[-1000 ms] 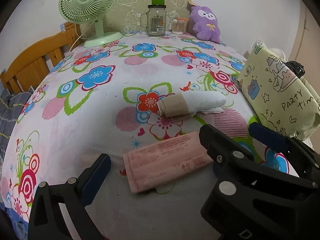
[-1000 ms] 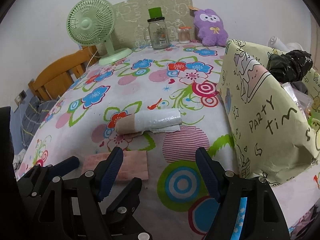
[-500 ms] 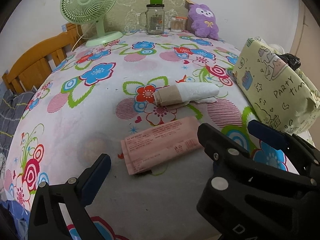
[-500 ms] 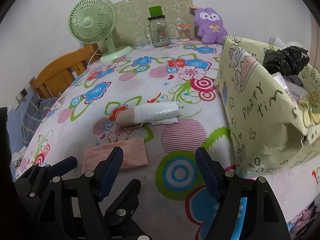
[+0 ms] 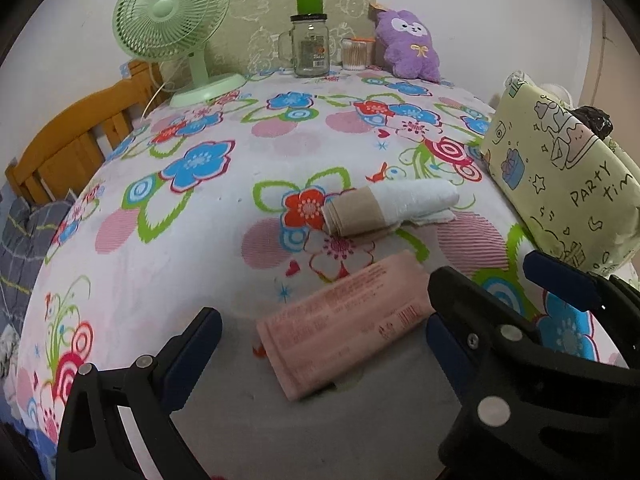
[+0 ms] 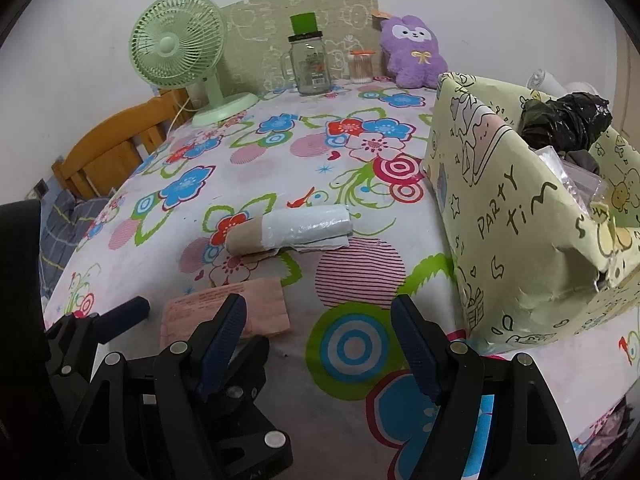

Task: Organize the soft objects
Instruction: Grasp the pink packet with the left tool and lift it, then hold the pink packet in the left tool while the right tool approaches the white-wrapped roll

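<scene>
A flat pink soft pack (image 5: 344, 322) lies on the flowered tablecloth (image 5: 208, 240), just ahead of my open left gripper (image 5: 324, 344), between its fingers. It also shows in the right wrist view (image 6: 256, 304), partly behind my fingers. Behind it lies a white roll with a brown paper band (image 5: 390, 208), seen too in the right wrist view (image 6: 290, 228). My right gripper (image 6: 320, 328) is open and empty above the cloth. A pale green "Party time" bag (image 6: 520, 216) stands open at the right, with a black bag (image 6: 568, 118) inside. A purple plush (image 5: 410, 46) sits at the back.
At the back stand a green fan (image 5: 172, 32), a glass jar mug with a green lid (image 5: 310, 46) and a small jar of cotton swabs (image 5: 354, 54). A wooden chair (image 5: 76, 140) is at the left edge of the table.
My left gripper has moved forward, so the pink pack now lies between its fingers. The right gripper has shifted slightly. Nothing was taken hold of.
</scene>
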A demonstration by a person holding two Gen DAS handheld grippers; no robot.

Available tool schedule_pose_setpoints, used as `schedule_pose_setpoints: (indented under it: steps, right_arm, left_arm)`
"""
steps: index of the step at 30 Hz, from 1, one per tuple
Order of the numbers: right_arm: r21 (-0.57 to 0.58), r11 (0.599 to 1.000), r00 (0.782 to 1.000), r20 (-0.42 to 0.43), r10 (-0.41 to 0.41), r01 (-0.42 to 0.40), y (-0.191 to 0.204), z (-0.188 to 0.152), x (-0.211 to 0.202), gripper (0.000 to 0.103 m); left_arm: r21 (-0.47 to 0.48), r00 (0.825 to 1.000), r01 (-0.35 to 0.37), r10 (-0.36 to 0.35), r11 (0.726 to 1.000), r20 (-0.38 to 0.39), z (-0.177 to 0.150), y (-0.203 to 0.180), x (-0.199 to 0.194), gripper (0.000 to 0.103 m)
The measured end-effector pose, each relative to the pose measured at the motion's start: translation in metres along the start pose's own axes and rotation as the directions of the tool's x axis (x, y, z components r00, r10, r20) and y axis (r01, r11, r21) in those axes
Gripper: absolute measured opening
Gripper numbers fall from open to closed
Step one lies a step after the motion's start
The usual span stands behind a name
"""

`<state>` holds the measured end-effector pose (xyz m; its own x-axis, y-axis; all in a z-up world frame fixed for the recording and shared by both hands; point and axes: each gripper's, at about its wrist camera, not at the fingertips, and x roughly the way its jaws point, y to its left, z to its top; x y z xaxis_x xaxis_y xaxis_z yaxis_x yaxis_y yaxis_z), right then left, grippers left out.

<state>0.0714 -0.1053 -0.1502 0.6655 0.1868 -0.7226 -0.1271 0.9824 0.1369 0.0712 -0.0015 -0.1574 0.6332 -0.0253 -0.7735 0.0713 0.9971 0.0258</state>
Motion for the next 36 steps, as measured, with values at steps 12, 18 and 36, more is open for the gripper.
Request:
schedule_pose_setpoints:
  steps: [12,18,36]
  right_arm:
    - [0.021,0.999,0.999,-0.013,-0.042,0.042,0.000,0.004,0.006,0.078]
    - [0.025,0.999,0.999,-0.011,-0.038,0.039,0.001,0.004,0.006,0.078]
    - [-0.046,0.999,1.000,0.005,0.022,-0.022,0.032,0.011,0.004,0.078]
  left_arm:
    - [0.034,0.995,0.089,-0.090,0.995,0.032,0.005,-0.004,0.001,0.075]
    - [0.006,0.996,0.084,-0.085,0.996,0.028,0.001,-0.005,-0.007,0.041]
    - [-0.063,0.999,0.016,-0.013,0.998,0.051,0.000,0.024,-0.021,0.039]
